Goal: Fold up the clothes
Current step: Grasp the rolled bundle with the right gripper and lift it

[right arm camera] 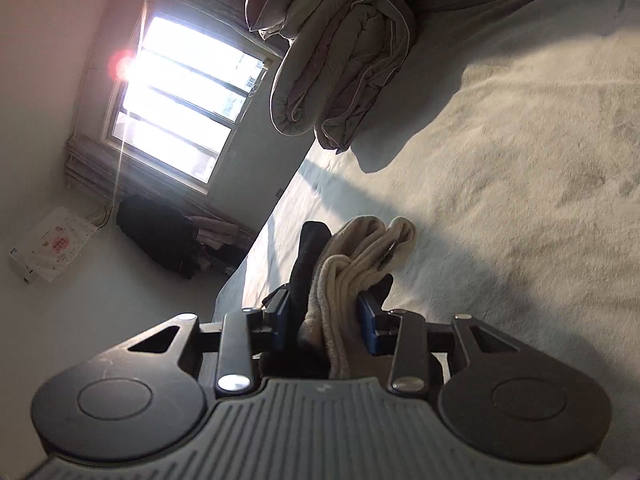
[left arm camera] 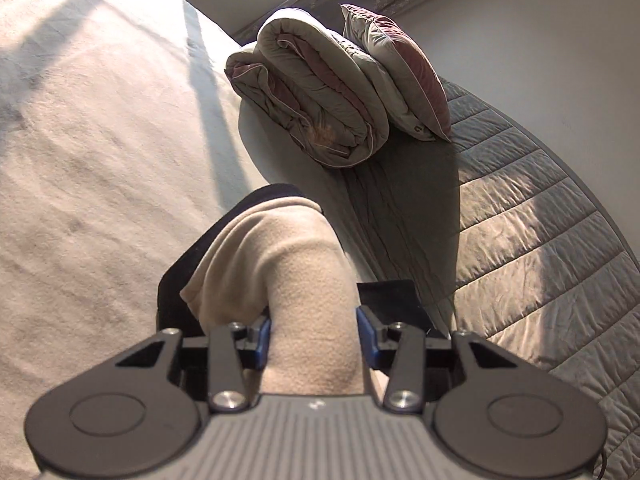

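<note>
Fleece (left arm camera: 304, 280), beige with black, is clamped by both the left hand-held gripper (left arm camera: 315, 330) and the right hand-held gripper (right arm camera: 325, 320); best kept level and taut above the bed (left arm camera: 100, 160).

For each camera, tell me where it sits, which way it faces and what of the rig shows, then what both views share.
Left wrist: sits on the left tongs, looking along them over the bed at the rolled duvet and pillow; tongs clamp a beige fleece garment.
Right wrist: sits on the right tongs, rolled sideways, facing the window; tongs clamp bunched fleece.
Shared: garment, duvet, bed.
</note>
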A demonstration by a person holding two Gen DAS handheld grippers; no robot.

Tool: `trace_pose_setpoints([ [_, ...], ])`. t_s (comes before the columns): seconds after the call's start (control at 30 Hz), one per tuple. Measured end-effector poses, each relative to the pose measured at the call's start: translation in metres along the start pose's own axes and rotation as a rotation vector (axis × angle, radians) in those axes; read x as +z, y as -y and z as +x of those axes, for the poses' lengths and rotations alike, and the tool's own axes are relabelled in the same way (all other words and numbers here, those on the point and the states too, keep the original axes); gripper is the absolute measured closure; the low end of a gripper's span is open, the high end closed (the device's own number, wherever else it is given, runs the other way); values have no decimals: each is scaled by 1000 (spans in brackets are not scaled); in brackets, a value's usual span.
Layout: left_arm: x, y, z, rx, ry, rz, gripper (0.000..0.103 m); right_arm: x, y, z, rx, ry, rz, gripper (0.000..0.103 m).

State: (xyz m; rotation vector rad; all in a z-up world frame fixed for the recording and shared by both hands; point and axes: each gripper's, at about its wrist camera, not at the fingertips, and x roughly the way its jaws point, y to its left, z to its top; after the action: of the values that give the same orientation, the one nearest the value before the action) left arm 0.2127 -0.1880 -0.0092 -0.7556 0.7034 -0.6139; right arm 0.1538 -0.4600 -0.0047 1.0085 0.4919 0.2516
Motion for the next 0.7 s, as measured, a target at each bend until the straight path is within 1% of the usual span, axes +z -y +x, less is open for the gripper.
trace_pose_setpoints([
  [0.17, 5, 42, 42, -79, 13, 35, 63, 46, 15, -12, 0, 73, -17, 63],
  [0.23, 12, 56, 52, -108, 26, 43, 63, 63, 14, -17, 12, 102, -28, 63],
  [0.3, 18, 63, 56, -115, 37, 40, 62, 76, 12, -21, 27, 123, -38, 63],
  [0.37, 19, 62, 55, -85, 37, 24, 62, 82, 10, -20, 32, 121, -45, 63],
  [0.43, 17, 56, 51, -43, 35, 18, 62, 81, 13, -12, 20, 86, -35, 63],
  [0.53, 7, 36, 37, 35, 30, 28, 63, 68, 25, 6, 2, -2, -1, 63],
  [0.6, -2, 14, 28, 85, 8, 8, 63, 53, 38, 16, -7, -68, 19, 63],
  [0.7, -17, -23, 16, 164, -34, -26, 63, 32, 59, 30, -46, -151, 26, 63],
])
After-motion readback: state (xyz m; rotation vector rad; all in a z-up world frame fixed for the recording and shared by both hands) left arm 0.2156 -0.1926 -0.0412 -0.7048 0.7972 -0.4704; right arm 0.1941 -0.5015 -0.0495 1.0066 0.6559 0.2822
